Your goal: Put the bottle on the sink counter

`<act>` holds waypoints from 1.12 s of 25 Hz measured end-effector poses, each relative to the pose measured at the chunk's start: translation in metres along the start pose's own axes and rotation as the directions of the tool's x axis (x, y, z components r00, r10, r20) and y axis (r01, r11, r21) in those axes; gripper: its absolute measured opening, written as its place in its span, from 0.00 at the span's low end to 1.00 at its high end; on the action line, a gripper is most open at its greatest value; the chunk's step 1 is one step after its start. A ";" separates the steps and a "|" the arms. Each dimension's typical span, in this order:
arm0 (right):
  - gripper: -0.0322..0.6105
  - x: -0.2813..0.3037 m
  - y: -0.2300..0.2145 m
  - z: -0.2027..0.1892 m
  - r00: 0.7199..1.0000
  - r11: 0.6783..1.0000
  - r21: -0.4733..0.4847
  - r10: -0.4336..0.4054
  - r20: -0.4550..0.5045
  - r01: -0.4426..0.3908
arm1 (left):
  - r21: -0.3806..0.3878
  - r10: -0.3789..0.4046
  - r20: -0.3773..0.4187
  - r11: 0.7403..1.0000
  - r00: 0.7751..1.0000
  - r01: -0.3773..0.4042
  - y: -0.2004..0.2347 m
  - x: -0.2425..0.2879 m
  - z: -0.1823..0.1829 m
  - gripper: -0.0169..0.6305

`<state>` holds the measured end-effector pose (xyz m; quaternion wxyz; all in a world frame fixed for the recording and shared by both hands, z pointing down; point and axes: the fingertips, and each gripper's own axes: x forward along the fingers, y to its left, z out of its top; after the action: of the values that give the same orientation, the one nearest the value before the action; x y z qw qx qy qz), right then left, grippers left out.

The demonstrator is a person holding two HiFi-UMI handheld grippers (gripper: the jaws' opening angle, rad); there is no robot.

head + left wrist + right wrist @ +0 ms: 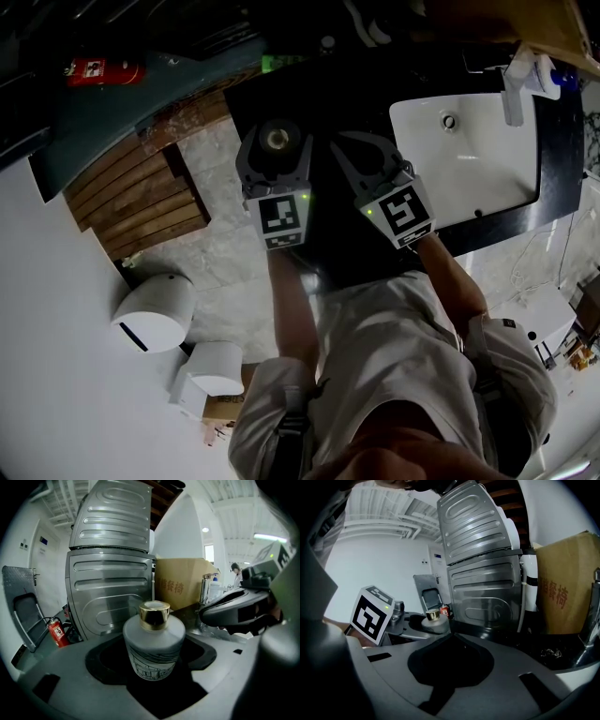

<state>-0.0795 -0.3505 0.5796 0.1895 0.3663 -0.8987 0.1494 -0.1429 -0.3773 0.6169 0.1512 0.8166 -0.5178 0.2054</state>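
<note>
A frosted white bottle (153, 641) with a gold cap and a line drawing stands upright between the jaws of my left gripper (152, 660), which is shut on its body. From above, the bottle (276, 139) and left gripper (274, 155) hang over the left end of the black sink counter (337, 84). I cannot tell whether the bottle's base touches the counter. Just to the right, my right gripper (349, 148) is shut and holds nothing. In the right gripper view its jaws (451, 641) meet, with the bottle (435, 619) beyond them to the left.
A white sink basin (469, 159) with a faucet (516, 89) is set in the counter's right half. Ribbed metal panels (110, 573) and a cardboard box (180, 588) stand behind. A wooden slatted panel (131, 187), white bins (155, 314) and a fire extinguisher (103, 70) lie left.
</note>
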 end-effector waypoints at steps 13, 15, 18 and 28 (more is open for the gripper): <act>0.05 -0.006 0.007 0.002 1.000 1.000 -0.012 -0.006 0.004 0.006 | 0.006 0.010 0.001 1.000 1.000 -0.010 0.001 0.001 0.000 0.54; 0.05 -0.009 0.007 0.002 1.000 1.000 -0.012 -0.013 0.006 0.013 | 0.007 0.013 0.000 1.000 1.000 -0.013 0.001 0.000 0.000 0.54; 0.05 -0.011 0.008 0.000 1.000 1.000 -0.010 -0.024 0.003 0.024 | -0.006 0.011 -0.007 1.000 1.000 -0.011 0.001 -0.001 -0.003 0.54; 0.05 -0.021 0.022 -0.006 1.000 1.000 -0.011 -0.029 -0.002 0.029 | -0.031 0.018 -0.017 0.999 1.000 -0.018 -0.002 -0.018 -0.016 0.54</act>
<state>-0.0803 -0.3201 0.5727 0.1946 0.3780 -0.8939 0.1419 -0.1509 -0.3552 0.6215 0.1663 0.8078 -0.5269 0.2054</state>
